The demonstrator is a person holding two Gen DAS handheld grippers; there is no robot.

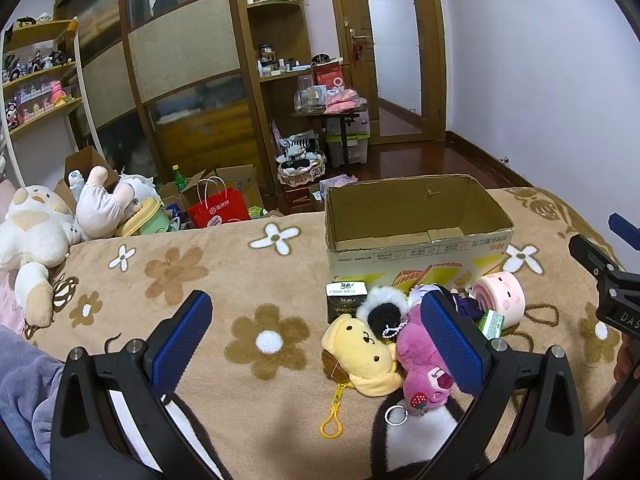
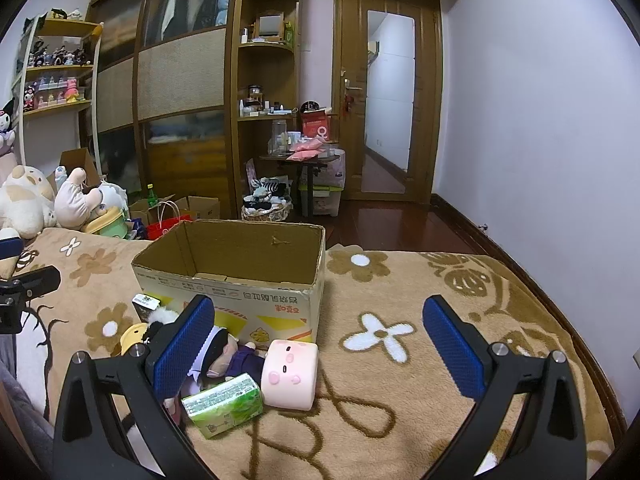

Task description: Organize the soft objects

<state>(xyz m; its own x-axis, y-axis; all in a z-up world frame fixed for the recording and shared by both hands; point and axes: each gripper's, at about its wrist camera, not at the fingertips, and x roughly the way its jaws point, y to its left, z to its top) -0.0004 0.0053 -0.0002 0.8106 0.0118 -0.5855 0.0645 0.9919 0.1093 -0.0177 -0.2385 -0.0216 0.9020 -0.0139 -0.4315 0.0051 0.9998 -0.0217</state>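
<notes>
The left gripper [image 1: 318, 336] hangs low over the flowered blanket [image 1: 224, 280] with its blue pads wide apart and nothing between them but bare blanket and the left edge of the toy pile. Its right pad sits over the pink bear [image 1: 420, 364]; the yellow dog pouch [image 1: 360, 356] lies just inside that pad, with a black and white fluffy ball [image 1: 382, 310] touching it on the far side. The right gripper [image 2: 318, 342] is also spread open, empty. Near its left pad lie a dark-haired doll [image 2: 224, 350], a green tissue pack [image 2: 224, 404] and a pink cube toy [image 2: 290, 374], the cube touching the pack. Just beyond the pile stands the open cardboard box [image 2: 232, 300], empty inside, with a small black carton [image 1: 346, 300] at its near left corner. Far left on the bed rest a big cream bear [image 1: 34, 228] and a pale doll [image 1: 104, 204]
</notes>
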